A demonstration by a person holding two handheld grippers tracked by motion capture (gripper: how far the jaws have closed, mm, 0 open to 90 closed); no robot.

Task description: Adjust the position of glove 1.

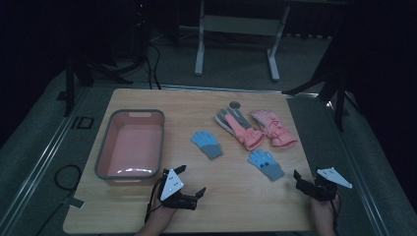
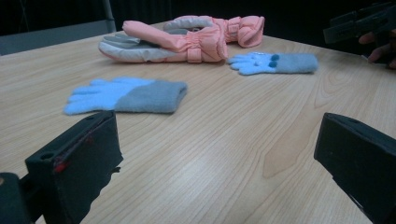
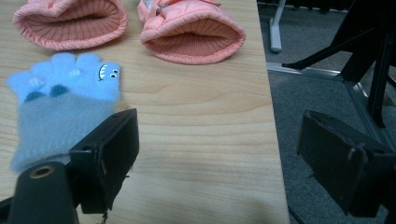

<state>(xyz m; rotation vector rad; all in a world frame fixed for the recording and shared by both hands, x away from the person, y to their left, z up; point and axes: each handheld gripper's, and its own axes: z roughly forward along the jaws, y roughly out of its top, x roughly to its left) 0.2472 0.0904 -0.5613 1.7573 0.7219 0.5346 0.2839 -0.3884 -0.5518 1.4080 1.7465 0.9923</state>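
Observation:
Two small blue-and-grey knit gloves lie on the wooden table: one (image 1: 207, 144) (image 2: 126, 95) mid-table, the other (image 1: 266, 164) (image 2: 275, 63) (image 3: 60, 107), with a little face on it, nearer the right. Behind them lie two pink ski gloves, one with a grey palm (image 1: 238, 126) (image 2: 177, 39) (image 3: 70, 18) and one beside it (image 1: 274, 129) (image 3: 191, 30). My left gripper (image 1: 191, 181) (image 2: 217, 154) rests low at the front edge, open and holding nothing. My right gripper (image 1: 302, 181) (image 3: 224, 158) sits at the front right corner, open, its left jaw just short of the face glove's cuff.
A pink basin with a grey rim (image 1: 104, 145) stands on the table's left side. A small dark disc (image 1: 234, 104) lies behind the ski gloves. The table's right edge (image 3: 273, 140) runs between my right jaws, with grey floor beyond. A white desk frame (image 1: 199, 49) stands behind.

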